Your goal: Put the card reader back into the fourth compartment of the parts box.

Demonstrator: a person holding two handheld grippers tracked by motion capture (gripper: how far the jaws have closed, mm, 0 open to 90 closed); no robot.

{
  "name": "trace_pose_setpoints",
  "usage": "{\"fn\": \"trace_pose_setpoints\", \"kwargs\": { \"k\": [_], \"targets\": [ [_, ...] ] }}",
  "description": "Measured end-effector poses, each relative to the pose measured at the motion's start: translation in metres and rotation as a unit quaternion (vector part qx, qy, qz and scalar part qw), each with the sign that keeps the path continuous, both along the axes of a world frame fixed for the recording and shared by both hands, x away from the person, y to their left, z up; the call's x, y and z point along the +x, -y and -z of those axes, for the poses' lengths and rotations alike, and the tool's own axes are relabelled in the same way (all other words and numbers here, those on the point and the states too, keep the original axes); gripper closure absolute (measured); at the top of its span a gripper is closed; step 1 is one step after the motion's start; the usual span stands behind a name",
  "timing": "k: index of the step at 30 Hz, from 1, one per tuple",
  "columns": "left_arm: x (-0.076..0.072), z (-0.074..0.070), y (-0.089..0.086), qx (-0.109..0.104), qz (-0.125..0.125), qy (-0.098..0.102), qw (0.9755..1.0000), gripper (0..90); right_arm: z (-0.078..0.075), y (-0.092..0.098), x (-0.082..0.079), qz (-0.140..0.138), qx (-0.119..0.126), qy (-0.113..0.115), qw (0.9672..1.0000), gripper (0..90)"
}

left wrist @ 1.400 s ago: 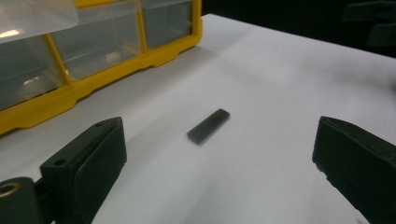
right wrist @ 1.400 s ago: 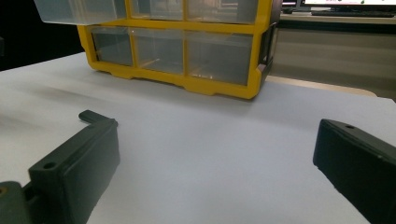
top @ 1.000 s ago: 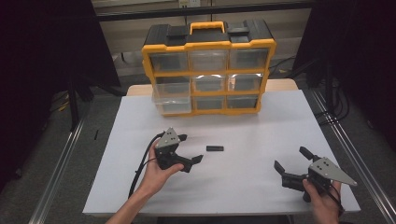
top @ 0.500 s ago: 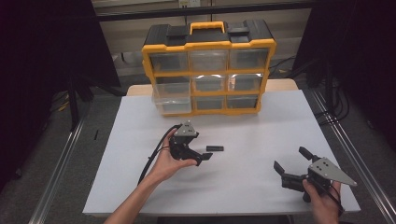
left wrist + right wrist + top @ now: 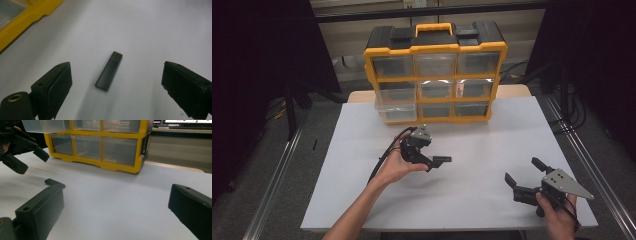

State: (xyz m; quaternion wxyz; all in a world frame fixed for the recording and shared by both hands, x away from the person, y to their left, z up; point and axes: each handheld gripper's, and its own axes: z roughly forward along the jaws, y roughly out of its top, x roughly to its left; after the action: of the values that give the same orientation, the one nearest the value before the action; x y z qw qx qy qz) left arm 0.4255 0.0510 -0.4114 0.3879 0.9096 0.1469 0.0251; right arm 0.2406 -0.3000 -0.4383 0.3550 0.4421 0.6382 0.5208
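Left gripper view: your left tongs point(image 5: 117, 90) hang over the small black stick point(image 5: 109, 71) on the white table point(image 5: 150, 30).

Their jaws stand apart around it and have just been closing a little, pads not yet touching; come in skewed and the flat stick could slide or flip away. Your right tongs point(image 5: 528, 178) rest apart, well off to the side. No brand or writing is readable on the stick or the yellow drawer organizer point(image 5: 435, 75).

You're over a small, matt black plastic stick point(image 5: 109, 71) on the smooth white matt table sheet point(image 5: 472, 200); the yellow plastic organiser's point(image 5: 435, 75) clear drawers look glossy.
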Motion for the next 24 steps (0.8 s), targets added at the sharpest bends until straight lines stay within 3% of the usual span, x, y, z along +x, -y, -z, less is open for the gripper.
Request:
{"fn": "trace_pose_setpoints", "kwargs": {
  "k": [2,5,9,13,17,19,24],
  "targets": [
    [0.004,0.001,0.003,0.015,0.007,0.005,0.9999,10.7,0.0,0.0,0.0,0.0,0.001,-0.001,1.0,0.2],
    [0.008,0.006,0.006,0.022,0.008,-0.003,0.9997,13.1,0.0,0.0,-0.001,-0.001,0.001,-0.002,1.0,0.2],
    [0.014,0.01,0.01,0.052,0.014,-0.002,0.9986,18.0,0.0,0.0,0.0,-0.002,0.0,-0.002,1.0,0.2],
    [0.02,0.014,0.013,0.059,0.023,-0.008,0.9979,21.5,0.001,-0.001,0.0,-0.004,-0.001,-0.004,1.0,0.2],
    [0.019,0.019,0.02,0.078,0.028,0.001,0.9966,24.5,0.001,-0.001,0.001,-0.004,0.001,-0.004,1.0,0.2],
    [0.021,0.022,0.023,0.087,0.035,0.001,0.9956,30.6,0.001,-0.001,0.0,-0.004,-0.001,-0.005,1.0,0.2],
    [0.023,0.022,0.026,0.09,0.043,-0.003,0.995,36.7,0.001,-0.001,0.0,-0.005,-0.002,-0.006,1.0,0.2]
  ]
}}
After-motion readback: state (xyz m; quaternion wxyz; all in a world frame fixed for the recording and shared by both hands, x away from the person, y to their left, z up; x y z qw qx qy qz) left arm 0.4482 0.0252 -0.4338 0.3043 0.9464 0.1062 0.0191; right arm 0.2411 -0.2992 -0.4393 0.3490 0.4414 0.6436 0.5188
